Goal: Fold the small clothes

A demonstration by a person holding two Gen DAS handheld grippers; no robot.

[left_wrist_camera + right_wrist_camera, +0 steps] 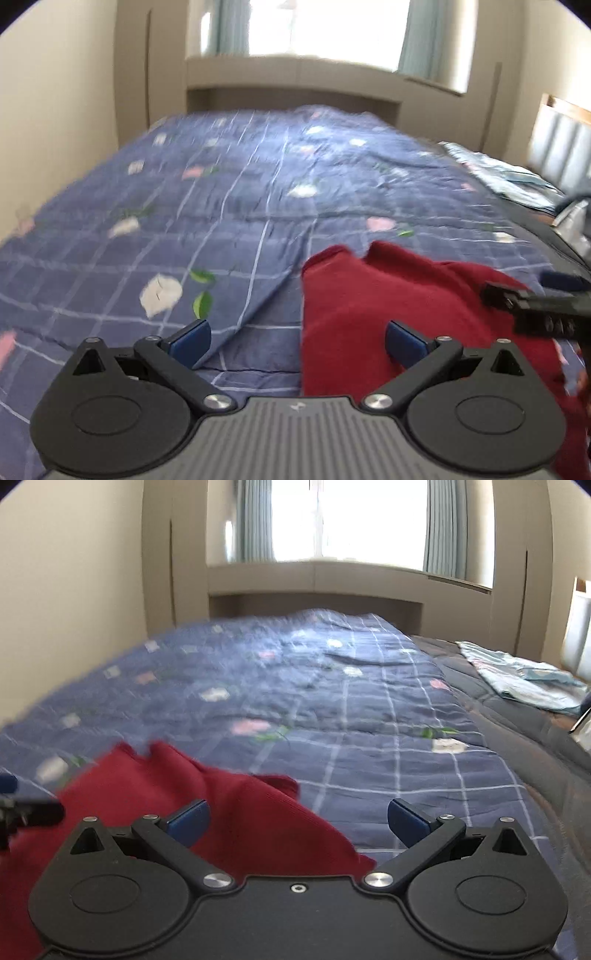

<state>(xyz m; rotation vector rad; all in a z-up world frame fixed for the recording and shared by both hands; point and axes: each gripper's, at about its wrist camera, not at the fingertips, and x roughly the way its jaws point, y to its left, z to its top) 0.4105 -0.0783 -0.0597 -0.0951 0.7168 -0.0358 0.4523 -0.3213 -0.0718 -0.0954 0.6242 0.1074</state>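
A dark red knitted garment (391,314) lies loosely on the blue checked bedspread (229,206). In the left wrist view it fills the lower right, and my left gripper (297,341) stands open above its left edge, blue pads wide apart with nothing pressed between them. In the right wrist view the red garment (177,794) spreads across the lower left. My right gripper (297,821) is open over its right edge, holding nothing. Each view shows the other gripper's black fingers (532,306) at its side edge, over the cloth.
The bedspread (369,709) with flower prints runs back to a beige wall unit and window. A dark grey quilt (524,746) borders it on the right, with a folded pale blue cloth (524,679) on top. A padded headboard (561,147) stands at far right.
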